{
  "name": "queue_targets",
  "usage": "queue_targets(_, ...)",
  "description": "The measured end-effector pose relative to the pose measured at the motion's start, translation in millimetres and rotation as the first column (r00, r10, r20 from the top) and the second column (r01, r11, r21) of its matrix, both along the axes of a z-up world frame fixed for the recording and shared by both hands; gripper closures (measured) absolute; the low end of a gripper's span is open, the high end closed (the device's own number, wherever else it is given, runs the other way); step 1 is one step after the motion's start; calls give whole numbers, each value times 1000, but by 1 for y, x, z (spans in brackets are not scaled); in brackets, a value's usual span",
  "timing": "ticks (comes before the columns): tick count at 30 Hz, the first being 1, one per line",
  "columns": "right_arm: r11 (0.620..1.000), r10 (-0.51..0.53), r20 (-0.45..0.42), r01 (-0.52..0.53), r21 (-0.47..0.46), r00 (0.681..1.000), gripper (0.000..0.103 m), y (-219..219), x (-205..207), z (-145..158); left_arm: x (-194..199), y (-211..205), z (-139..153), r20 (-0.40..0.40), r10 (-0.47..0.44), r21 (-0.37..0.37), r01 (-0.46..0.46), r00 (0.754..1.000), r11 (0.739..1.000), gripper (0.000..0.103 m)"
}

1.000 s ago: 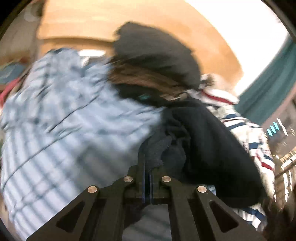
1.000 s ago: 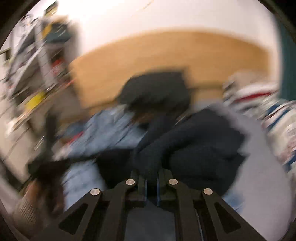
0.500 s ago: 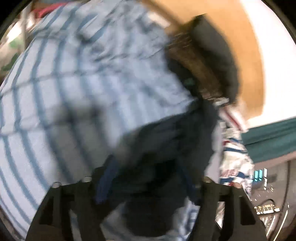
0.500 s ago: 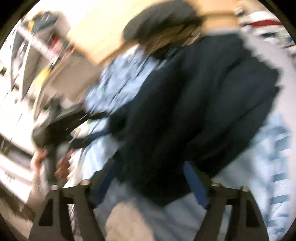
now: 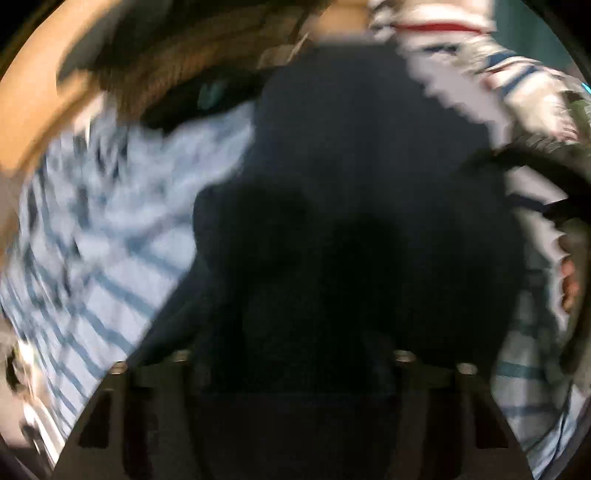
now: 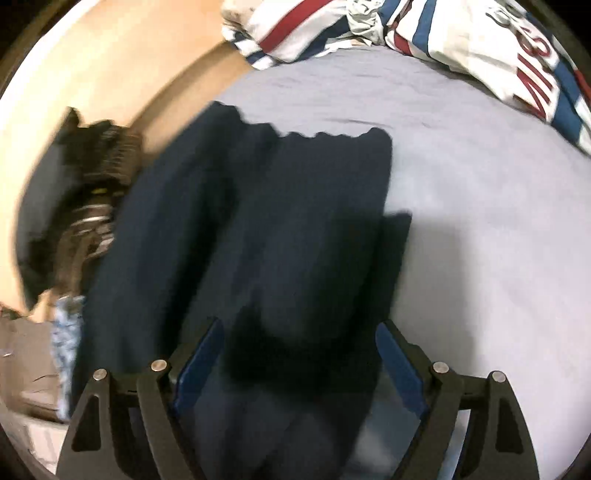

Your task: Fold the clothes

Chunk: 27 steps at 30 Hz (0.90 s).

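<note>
- The dark garment [image 6: 258, 229] lies part-folded on the bed [image 6: 480, 206], toward its left edge.
- Your right tongs [image 6: 299, 354] stand wide, gripping nothing; your left tongs [image 5: 291, 365] have just been closing, their grip too dark to tell.
- It looks soft and floppy; take hold at an edge or corner.

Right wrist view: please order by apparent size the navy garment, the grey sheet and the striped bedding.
1. Navy garment and grey sheet: alike; the garment lies nearer, so unsure.
2. Striped bedding, cut off by the edge.
</note>
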State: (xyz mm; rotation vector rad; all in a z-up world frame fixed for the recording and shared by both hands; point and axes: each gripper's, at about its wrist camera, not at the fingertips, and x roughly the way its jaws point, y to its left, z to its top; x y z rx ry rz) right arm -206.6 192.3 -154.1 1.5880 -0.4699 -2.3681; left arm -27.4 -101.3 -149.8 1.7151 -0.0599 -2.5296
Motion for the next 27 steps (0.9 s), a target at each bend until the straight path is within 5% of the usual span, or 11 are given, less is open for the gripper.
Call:
queue_targets(4,999,-32,-33,32,17,999,16,-6,-28,-13,0,-16,-17,21,28,24,-28,999,999,42)
queue_targets(5,1000,-19,-39,20,18,999,28,-9,-32,-14,0,-18,-17,19,17,39,-18,1000,999,41)
queue_targets(6,1000,19,-38,-19,18,999,61,-15,-37,-13,1,-19,-17,17,7,53,-8,1000,999,36)
queue_targets(7,998,57,-36,-57,17,998,77,-22,-41,-13,2,-21,-17,12,-2,73,1,1000,997,28)
queue_targets(11,971,222,-179,-233,-45,959,90,-50,-14,33,12,-40,-5,-40,43,257,-31,998,966,21)
queue_targets(13,928,339,-240,-365,-77,910,90,-70,19,61,26,-63,9,-68,124,407,-86,990,909,21)
queue_targets(15,858,459,-263,-500,-118,849,91,-91,56,82,45,-92,26,-86,228,557,-143,970,818,21)
queue_targets(17,783,551,-275,-602,-156,788,91,-107,85,94,71,-126,48,-117,356,646,-201,927,736,21)
queue_targets(21,590,775,-142,-785,-189,616,90,-130,183,74,136,-185,85,-185,562,629,-342,806,698,21)
queue_targets(24,444,895,44,-875,-192,444,90,-142,252,24,166,-218,92,-172,619,614,-408,766,676,21)
queue_targets(27,423,905,156,-880,-217,396,84,-134,280,-7,184,-231,88,-127,641,601,-456,757,657,21)
